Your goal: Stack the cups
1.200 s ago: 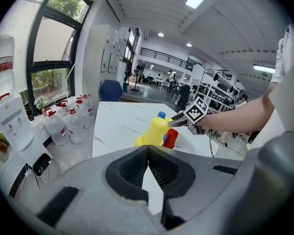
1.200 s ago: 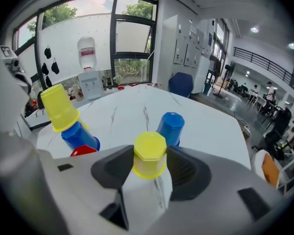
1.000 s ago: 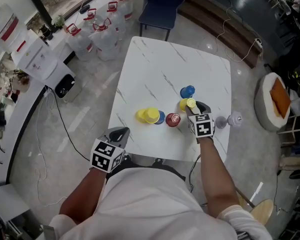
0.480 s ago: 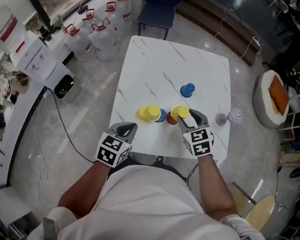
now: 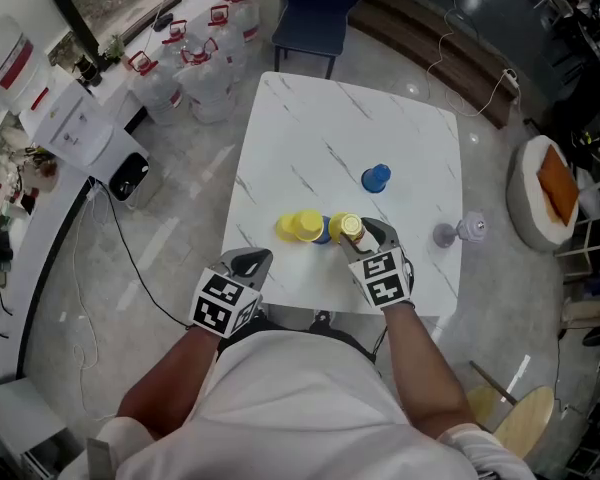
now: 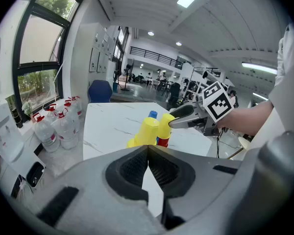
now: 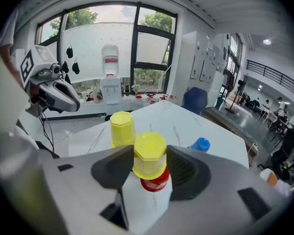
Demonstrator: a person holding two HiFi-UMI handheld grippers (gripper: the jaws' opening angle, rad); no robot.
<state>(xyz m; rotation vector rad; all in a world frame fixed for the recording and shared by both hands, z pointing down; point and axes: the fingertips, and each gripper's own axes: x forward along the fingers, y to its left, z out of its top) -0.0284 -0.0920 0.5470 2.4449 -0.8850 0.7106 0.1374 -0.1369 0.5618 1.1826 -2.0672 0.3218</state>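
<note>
The yellow cup (image 7: 149, 154) is upside down between the right gripper's (image 7: 149, 166) jaws, which stand wide and press on its two sides. It is just below the middle of the head view (image 5: 348, 228), near the surface's (image 5: 330, 128) lower edge. Its rim covers the top of the red cup (image 7: 157, 182), which stands mouth down on the surface; whether it is pushed fully home I cannot tell. Just left of the pair in the head view stands the other yellow cup (image 5: 303, 226), also mouth down. The lone blue cup (image 5: 376, 178) sits well apart, up and to the right. At the surface's lower left edge hangs the left gripper (image 5: 248, 262), its jaws closed together with nothing between them (image 6: 148, 153). Water bottles (image 5: 195, 68) stand on the floor at upper left.
</note>
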